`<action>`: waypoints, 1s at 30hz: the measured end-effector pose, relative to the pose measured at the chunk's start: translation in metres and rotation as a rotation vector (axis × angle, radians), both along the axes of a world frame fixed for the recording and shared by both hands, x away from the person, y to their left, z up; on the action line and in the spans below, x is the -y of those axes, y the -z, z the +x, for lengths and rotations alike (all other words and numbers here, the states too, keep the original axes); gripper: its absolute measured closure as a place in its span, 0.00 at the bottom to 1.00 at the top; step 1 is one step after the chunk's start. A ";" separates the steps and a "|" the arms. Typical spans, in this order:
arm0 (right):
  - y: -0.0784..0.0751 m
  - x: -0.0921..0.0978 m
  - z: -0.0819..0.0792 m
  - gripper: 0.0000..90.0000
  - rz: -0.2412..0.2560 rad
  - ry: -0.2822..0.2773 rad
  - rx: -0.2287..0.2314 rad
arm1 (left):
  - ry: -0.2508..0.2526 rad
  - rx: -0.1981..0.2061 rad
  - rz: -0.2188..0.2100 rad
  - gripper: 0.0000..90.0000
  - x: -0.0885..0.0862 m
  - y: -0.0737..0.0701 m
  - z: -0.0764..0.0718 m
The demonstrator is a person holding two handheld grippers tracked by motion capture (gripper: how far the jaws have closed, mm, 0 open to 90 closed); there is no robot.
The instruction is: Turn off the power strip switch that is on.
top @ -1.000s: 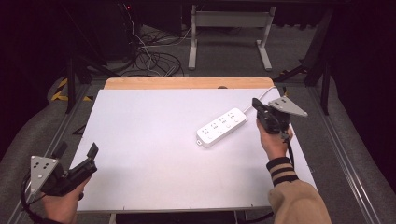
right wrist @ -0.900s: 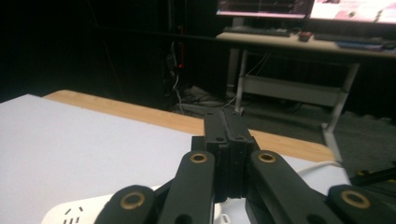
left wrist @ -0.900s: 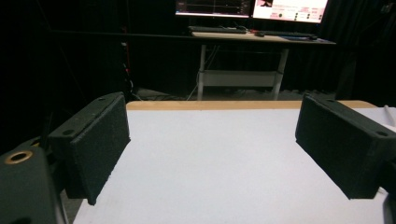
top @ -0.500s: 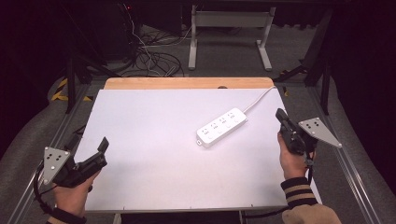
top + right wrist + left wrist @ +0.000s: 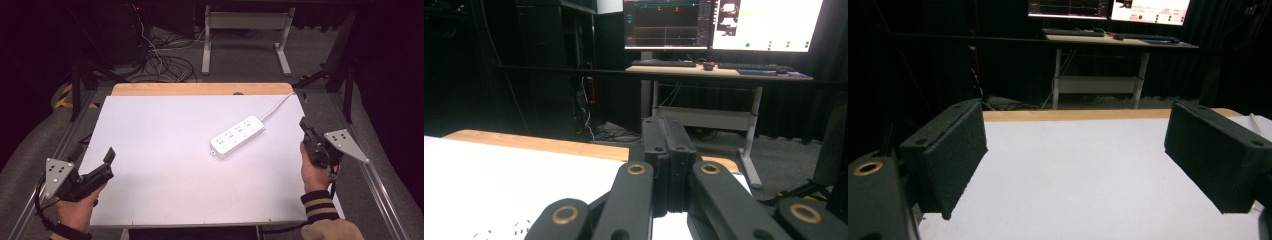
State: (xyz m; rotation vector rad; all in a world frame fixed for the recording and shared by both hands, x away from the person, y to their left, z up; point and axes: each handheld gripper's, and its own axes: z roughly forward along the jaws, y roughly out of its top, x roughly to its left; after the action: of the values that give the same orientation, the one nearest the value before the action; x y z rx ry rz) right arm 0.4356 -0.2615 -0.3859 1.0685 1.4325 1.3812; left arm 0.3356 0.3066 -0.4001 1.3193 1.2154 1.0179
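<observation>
left gripper (image 5: 107,159) sits low at the near left corner, jaws spread wide apart, pointing far-right. right gripper (image 5: 306,126) is over at the right edge, jaws pressed together, held upright-ish in the hand (image 5: 311,170)

A dark room is seen; grey floor (image 5: 240,55) is strewn with cables (image 5: 162,62); lit monitors (image 5: 719,25) are set on a desk (image 5: 719,72)

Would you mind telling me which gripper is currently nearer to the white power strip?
Right. The right gripper sits just off the power strip beyond its cord end, at the table's edge. The left gripper is far across the table, near the front left corner.
</observation>
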 end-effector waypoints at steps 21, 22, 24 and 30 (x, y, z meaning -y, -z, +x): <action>0.006 -0.001 0.010 0.15 -0.005 0.065 0.026 | 0.001 0.005 0.001 0.10 -0.001 0.000 -0.002; 0.006 -0.001 0.010 0.14 0.000 0.061 0.023 | 0.000 0.005 0.001 0.10 -0.001 0.000 -0.002; 0.006 -0.001 0.011 0.12 0.007 0.067 0.015 | 0.000 0.005 -0.001 0.10 -0.001 0.000 -0.002; 0.006 -0.002 0.012 0.12 0.003 0.072 0.011 | -0.003 0.005 0.001 0.10 -0.001 0.000 -0.002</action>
State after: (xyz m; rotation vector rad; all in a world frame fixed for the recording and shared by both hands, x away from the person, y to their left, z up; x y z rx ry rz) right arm 0.4476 -0.2597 -0.3922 1.1028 1.3716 1.3366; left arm 0.3337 0.3079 -0.4001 1.3144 1.2137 1.0237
